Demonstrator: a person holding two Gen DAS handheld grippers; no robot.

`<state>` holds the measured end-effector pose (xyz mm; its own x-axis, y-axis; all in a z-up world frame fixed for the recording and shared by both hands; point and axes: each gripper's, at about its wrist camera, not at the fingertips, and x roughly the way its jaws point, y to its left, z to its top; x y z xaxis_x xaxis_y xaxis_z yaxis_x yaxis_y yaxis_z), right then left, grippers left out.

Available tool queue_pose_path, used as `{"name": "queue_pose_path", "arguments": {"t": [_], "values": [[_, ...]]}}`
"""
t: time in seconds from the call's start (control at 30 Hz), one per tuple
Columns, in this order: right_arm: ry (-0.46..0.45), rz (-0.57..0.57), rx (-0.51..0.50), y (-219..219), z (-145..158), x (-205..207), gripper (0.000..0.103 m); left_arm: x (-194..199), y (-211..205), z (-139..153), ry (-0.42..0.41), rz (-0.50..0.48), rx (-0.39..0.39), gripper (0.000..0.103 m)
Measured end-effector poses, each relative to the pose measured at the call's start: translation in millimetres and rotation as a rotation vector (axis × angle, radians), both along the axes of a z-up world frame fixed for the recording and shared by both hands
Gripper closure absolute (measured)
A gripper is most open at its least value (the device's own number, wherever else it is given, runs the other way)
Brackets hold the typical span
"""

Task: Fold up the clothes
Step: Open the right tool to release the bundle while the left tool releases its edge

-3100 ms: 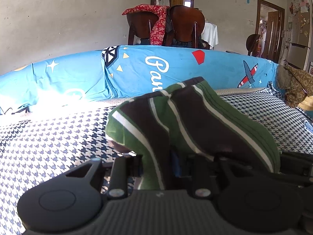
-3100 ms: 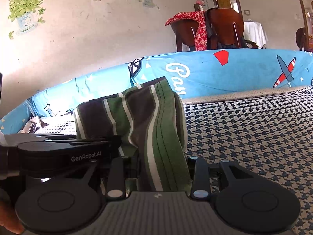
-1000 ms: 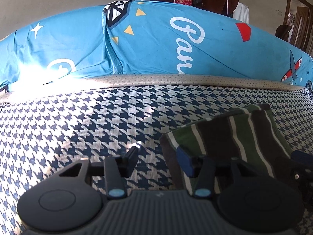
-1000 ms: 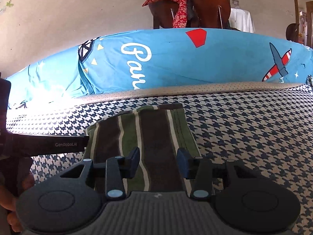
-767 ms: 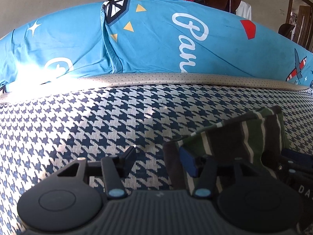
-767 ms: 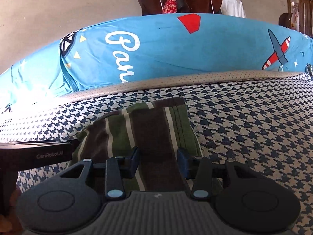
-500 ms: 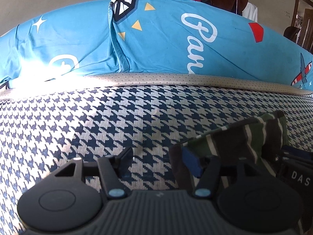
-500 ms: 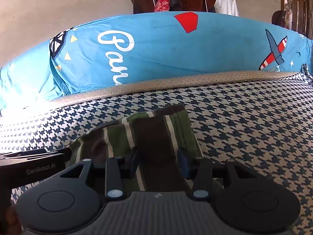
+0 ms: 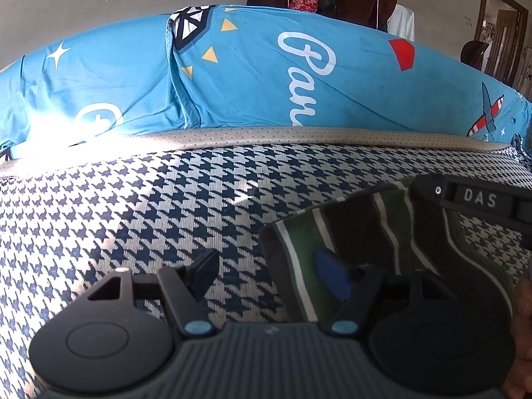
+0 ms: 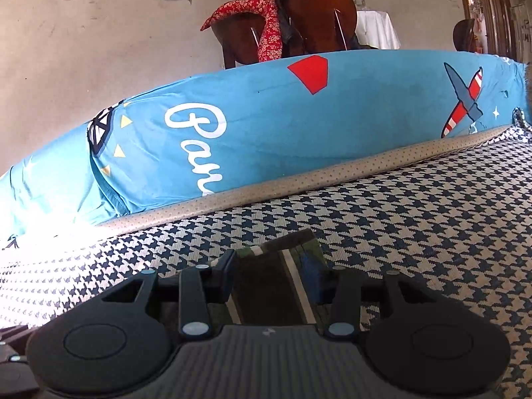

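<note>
Both tools are spread wide, left tool [image 9: 269, 274] and right tool [image 10: 271, 274], because the folded green striped garment [image 9: 382, 239] lies released on the houndstooth bed [image 9: 133, 206], looks basically done.

Houndstooth bed cover [image 9: 133, 206]; folded striped garment [image 9: 365, 226] atop

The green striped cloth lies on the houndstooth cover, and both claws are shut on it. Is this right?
Not quite. The green striped cloth does lie on the houndstooth cover, but both wrist views show the left claw and right claw open, not shut on it.
</note>
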<state>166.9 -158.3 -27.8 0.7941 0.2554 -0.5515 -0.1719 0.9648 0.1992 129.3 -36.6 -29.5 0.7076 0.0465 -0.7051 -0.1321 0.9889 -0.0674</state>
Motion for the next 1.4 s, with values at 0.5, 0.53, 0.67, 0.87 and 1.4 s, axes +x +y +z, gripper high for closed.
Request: {"name": "queue_pose_path", "arguments": {"t": [0.5,0.53,0.67,0.87,1.4], "values": [[0.063,-0.008,-0.030,19.6,-19.1,24.9,0.059,8.1,13.1,-16.8,0.065,0.048,0.008,0.023],[0.069,-0.005,-0.006,16.0,-16.0,23.8,0.059,7.6,13.0,-16.2,0.065,0.048,0.008,0.023],[0.075,0.013,0.067,1.9,-1.0,14.6,0.059,5.6,12.6,-13.1,0.062,0.054,0.004,0.023],[0.066,0.053,0.068,-20.1,14.2,-12.5,0.059,-1.1,5.5,-1.4,0.042,0.044,0.010,0.023],[0.178,-0.040,0.002,-74.9,18.5,-83.6,0.053,-64.9,-36.7,11.2,0.078,-0.108,0.039,0.016]]}}
